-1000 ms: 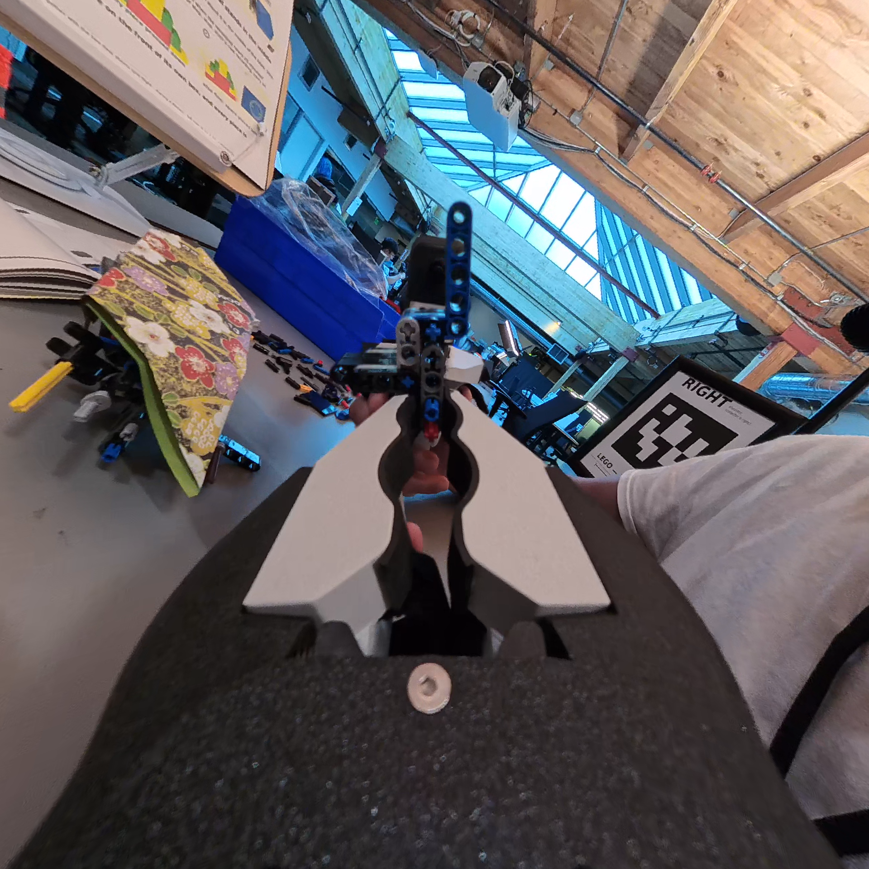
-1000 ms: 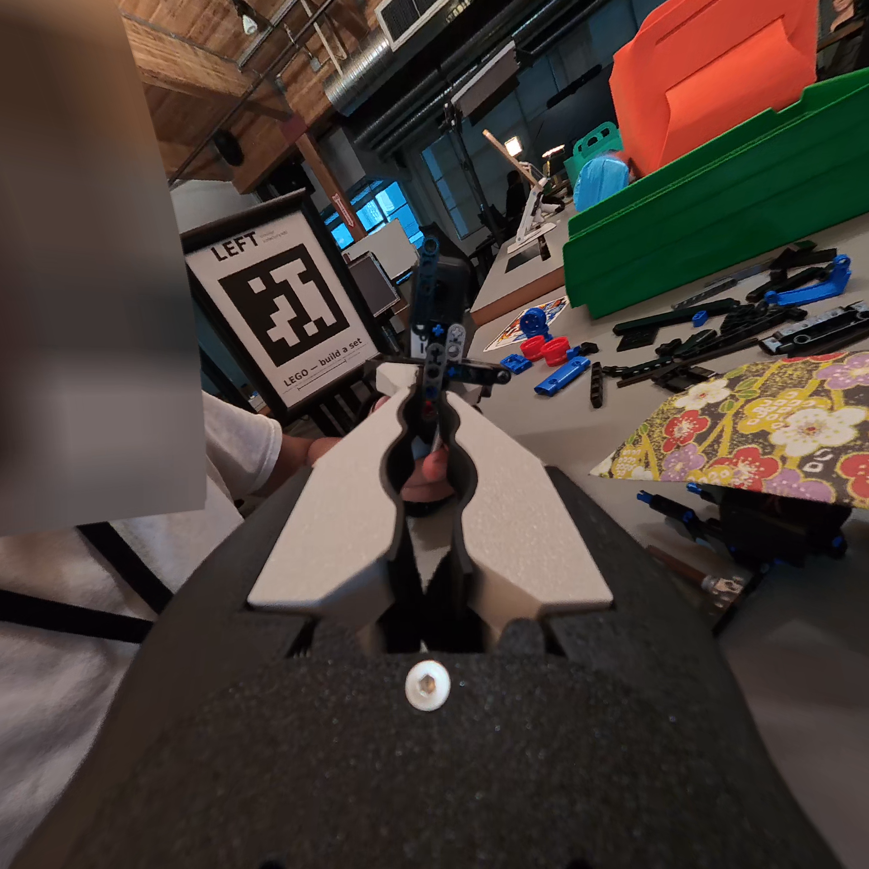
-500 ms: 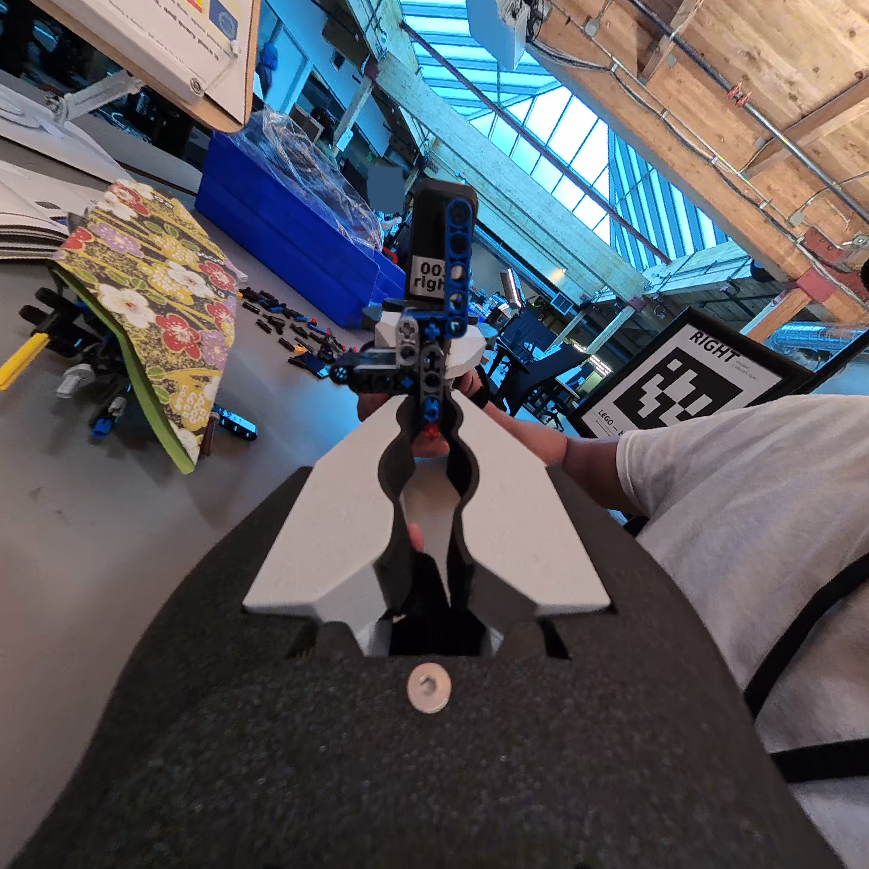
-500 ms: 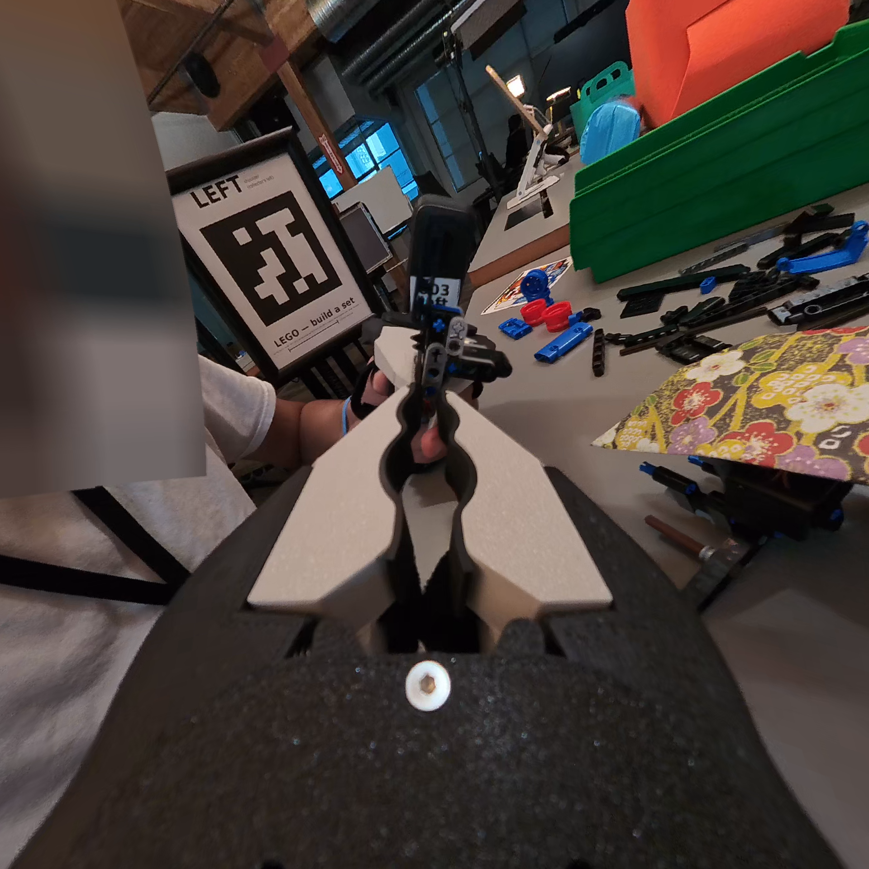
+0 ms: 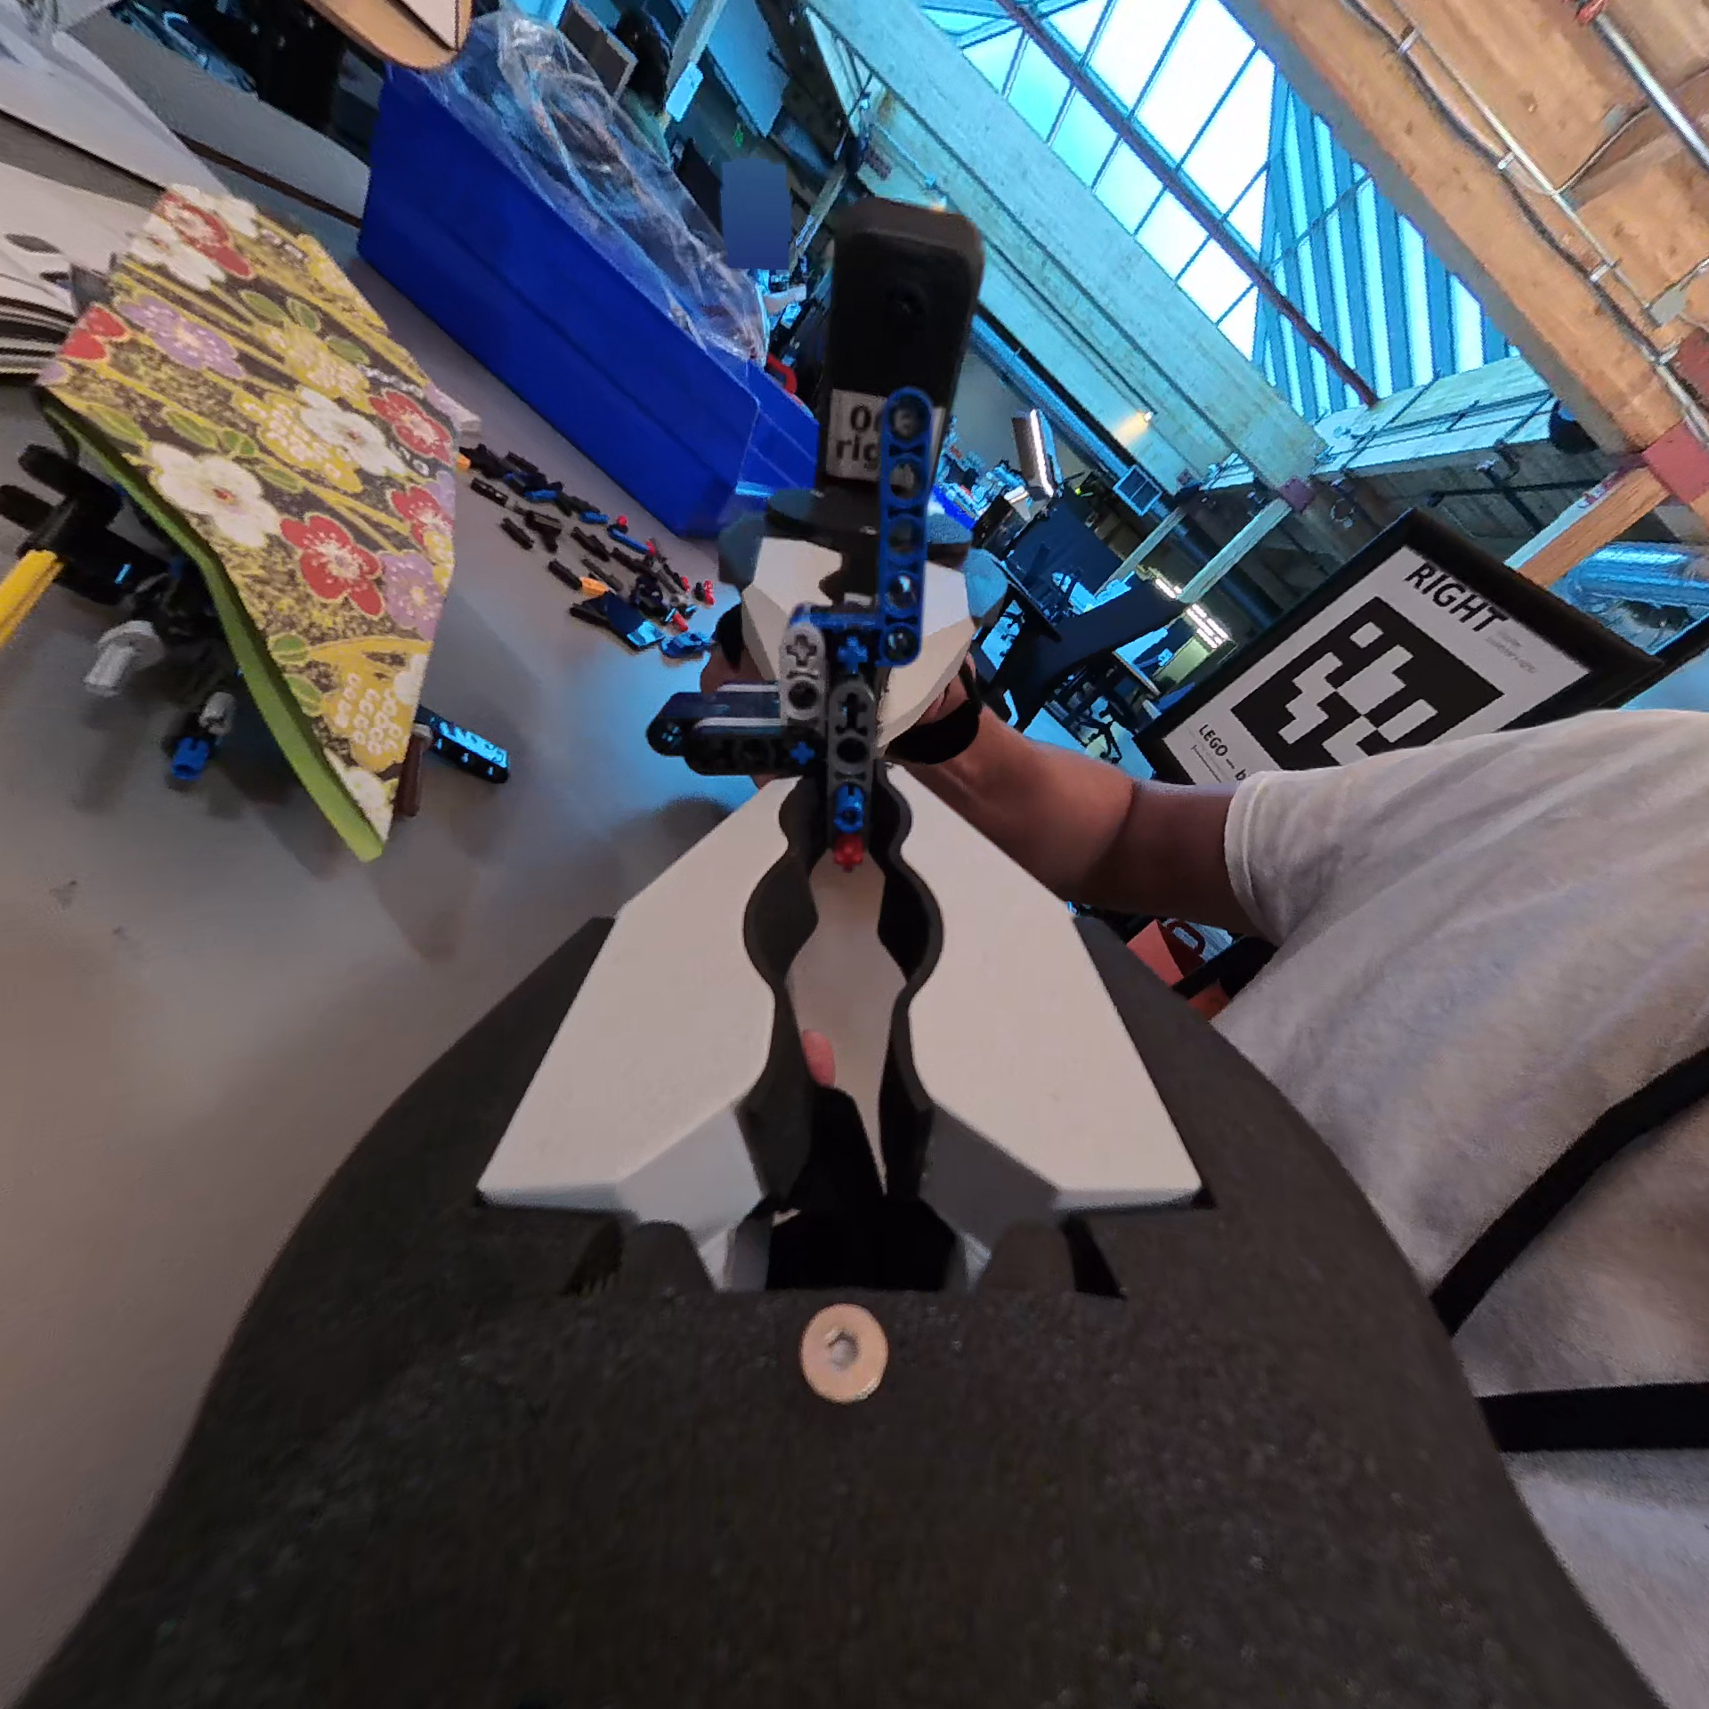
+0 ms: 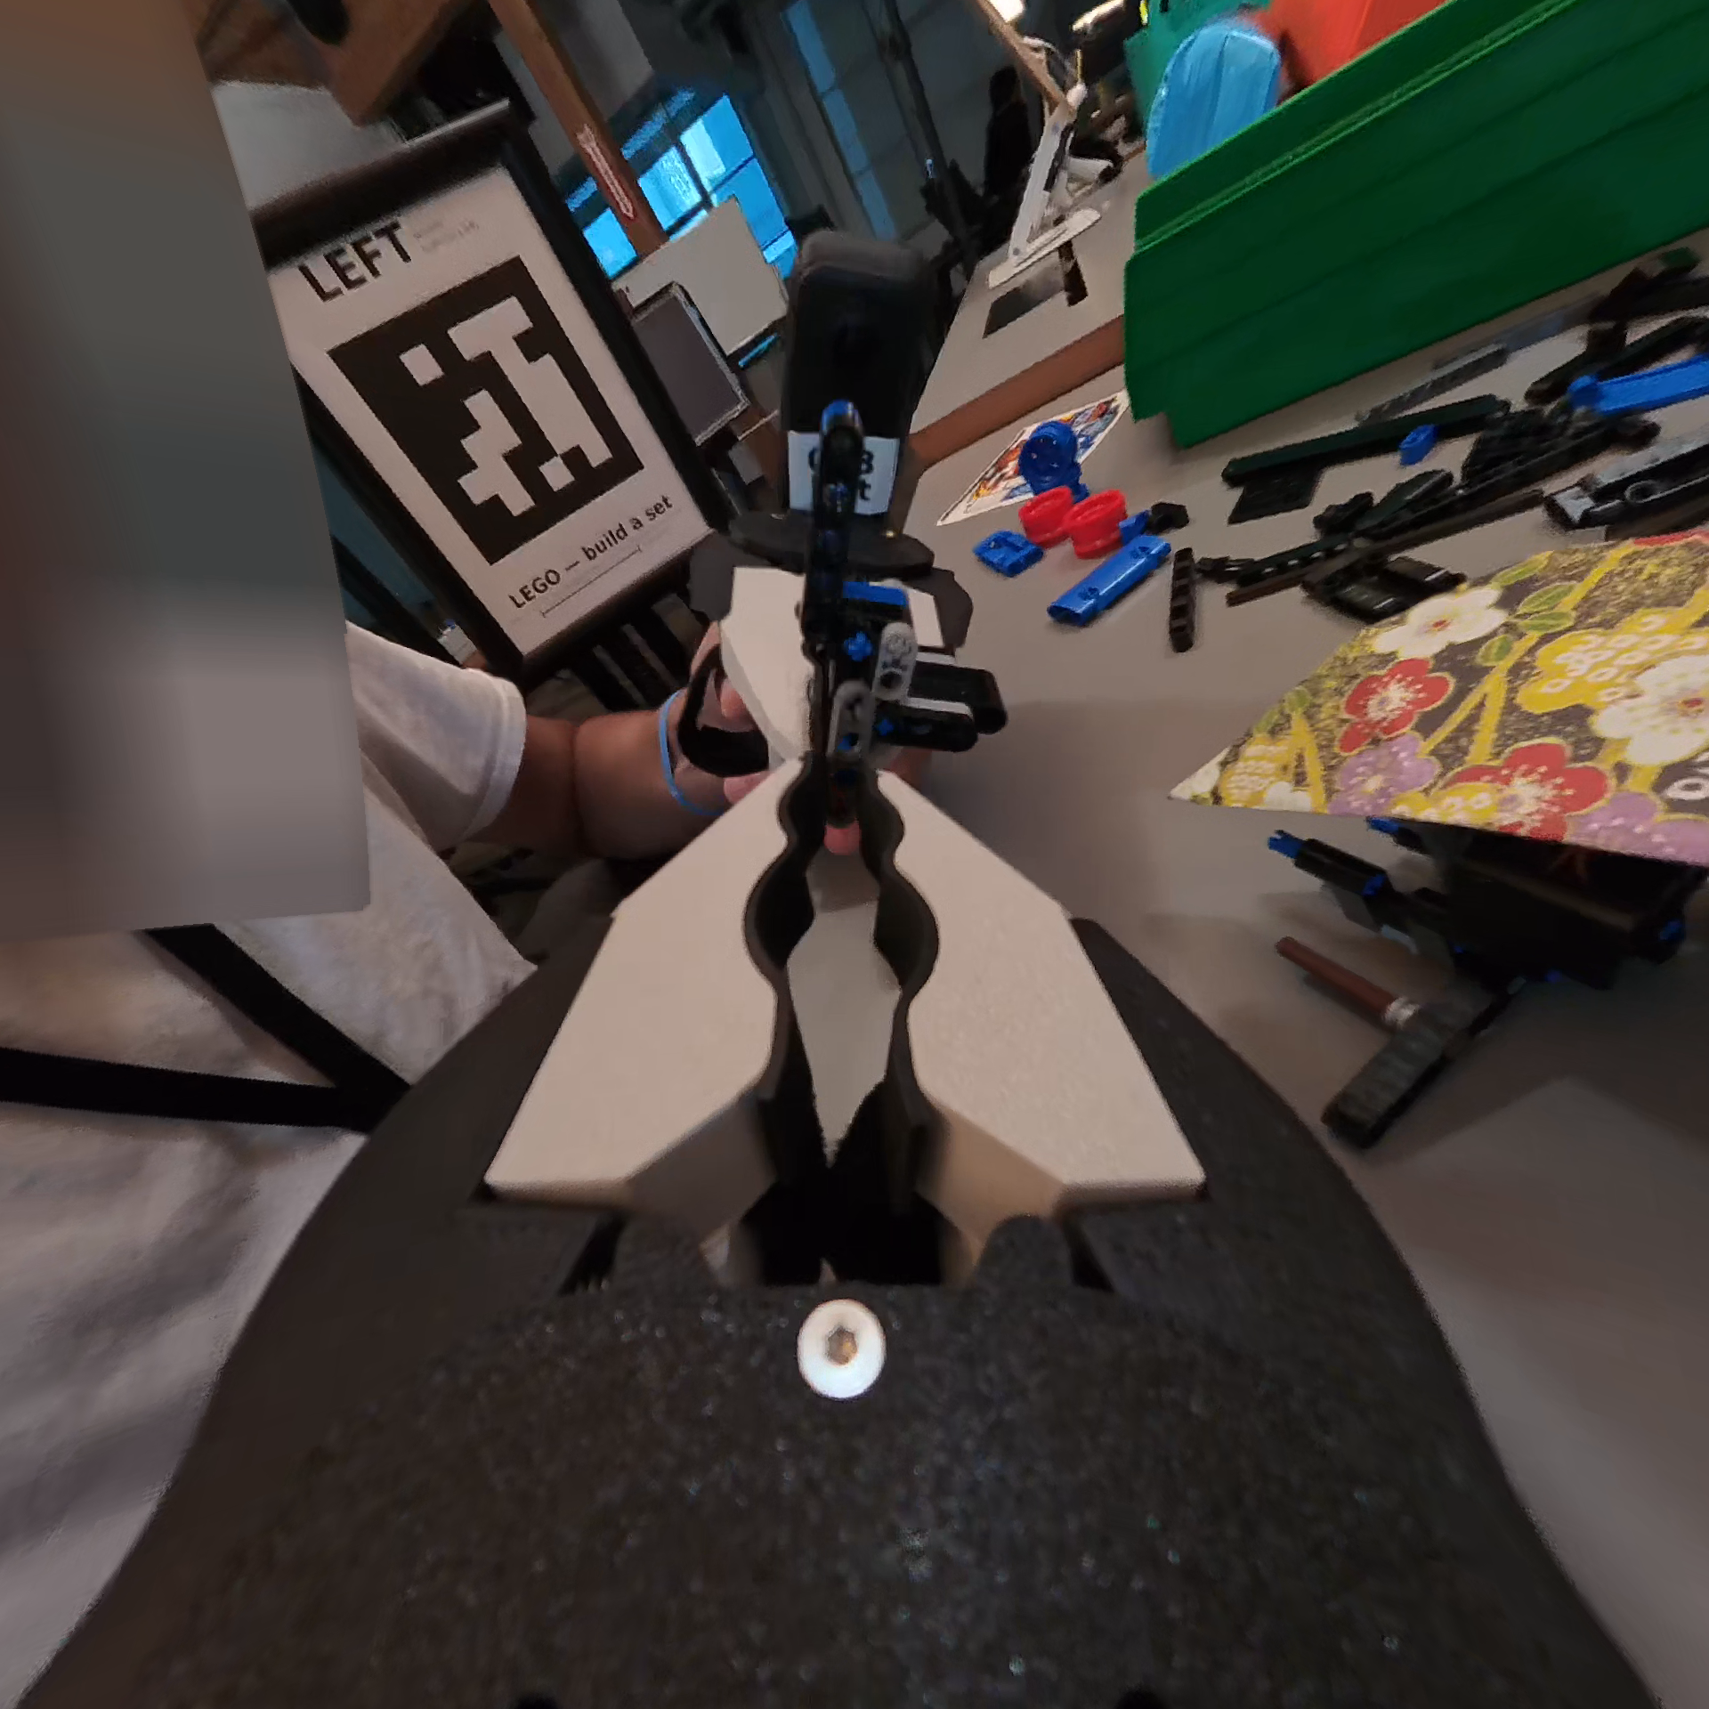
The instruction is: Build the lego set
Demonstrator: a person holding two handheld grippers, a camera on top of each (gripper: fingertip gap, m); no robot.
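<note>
Two grippers share one small lego assembly

The left gripper [image 5: 846,823] and right gripper [image 6: 837,786], each nearly closed, pinch the assembly [image 5: 837,684] at their fingertips, its blue beam [image 5: 902,518] rising beyond. The build looks early: loose pieces [image 6: 1387,546] litter the table [image 6: 1202,888] past the fingers, many apparently unused.

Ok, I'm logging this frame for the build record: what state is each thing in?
Left gripper: shut on lego assembly.
Right gripper: shut on lego assembly.
Lego assembly: held in air, blue beam upright.
Floral mat: propped over parts.
Loose parts: scattered on table.
</note>
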